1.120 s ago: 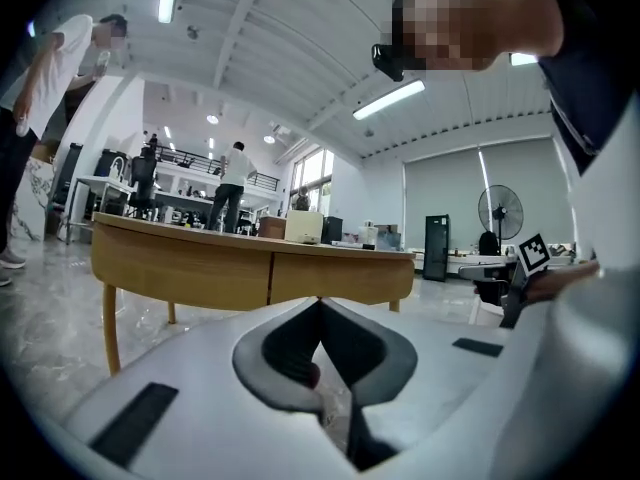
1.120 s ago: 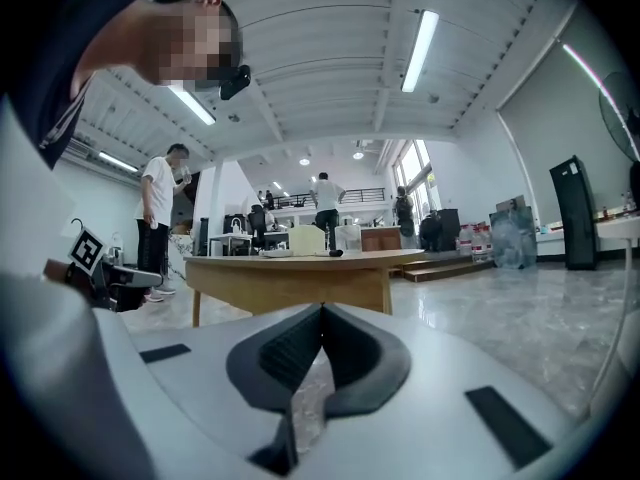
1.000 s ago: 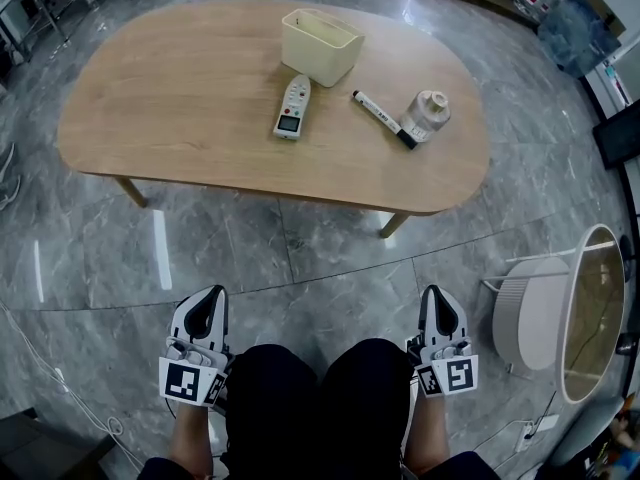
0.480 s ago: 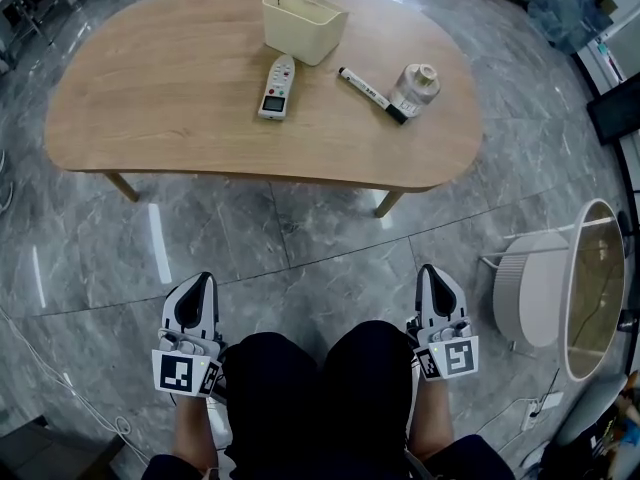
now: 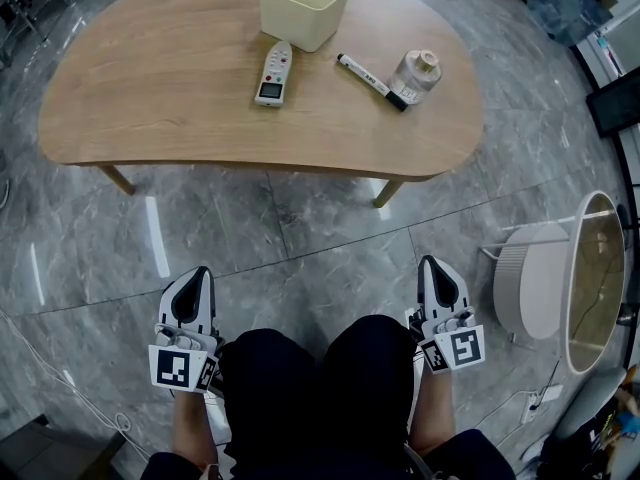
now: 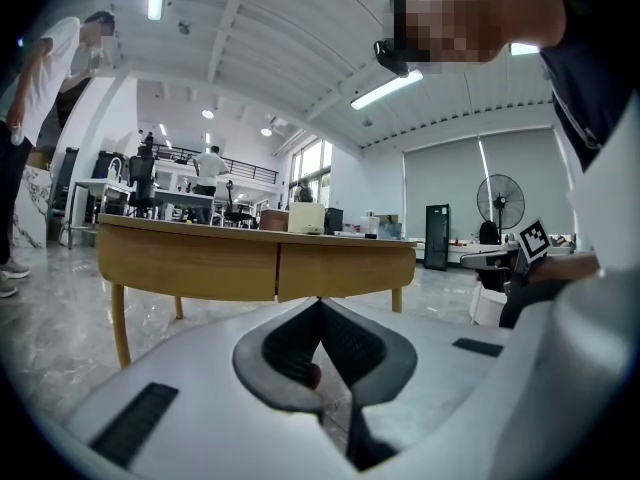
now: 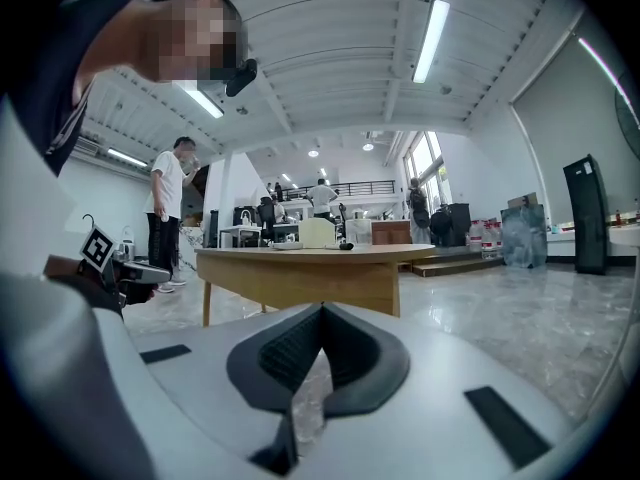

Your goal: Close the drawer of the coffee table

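Well short of the coffee table [image 5: 200, 98] | left gripper [image 5: 194, 274], right gripper [image 5: 432, 265]: jaws are pressed together, empty | drawer front [image 6: 345, 271] is best pushed squarely, mid-panel.

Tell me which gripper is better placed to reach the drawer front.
Left, probably: the drawer front lies straight ahead of the left gripper; the right gripper faces nearer the end of the table.

Both grippers rest beside the person's knees. The left gripper [image 5: 192, 286] and right gripper [image 5: 434, 270] have jaws together, empty
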A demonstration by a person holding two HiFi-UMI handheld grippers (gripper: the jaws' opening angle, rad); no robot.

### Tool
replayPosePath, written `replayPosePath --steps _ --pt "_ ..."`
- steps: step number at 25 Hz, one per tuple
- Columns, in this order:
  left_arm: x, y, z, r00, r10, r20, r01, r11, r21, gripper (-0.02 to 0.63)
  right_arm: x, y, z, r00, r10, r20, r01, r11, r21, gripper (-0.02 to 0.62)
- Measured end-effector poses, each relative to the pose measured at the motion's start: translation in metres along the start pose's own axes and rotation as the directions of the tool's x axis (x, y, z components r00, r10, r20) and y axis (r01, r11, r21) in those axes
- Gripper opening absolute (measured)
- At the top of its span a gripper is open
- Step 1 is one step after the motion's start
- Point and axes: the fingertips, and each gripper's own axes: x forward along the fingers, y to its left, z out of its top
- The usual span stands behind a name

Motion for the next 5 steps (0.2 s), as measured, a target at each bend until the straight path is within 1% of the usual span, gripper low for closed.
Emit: replayPosePath --steps 5 --pt "-0.0014 0.0002 -0.0028 1.000 0.007 -0.009 -0.007 1.000 -0.008 0.025 -0.0008 0.0008 -0.0012 1.000 0.000 -0.008 0.000 1.000 -0.017 0.026"
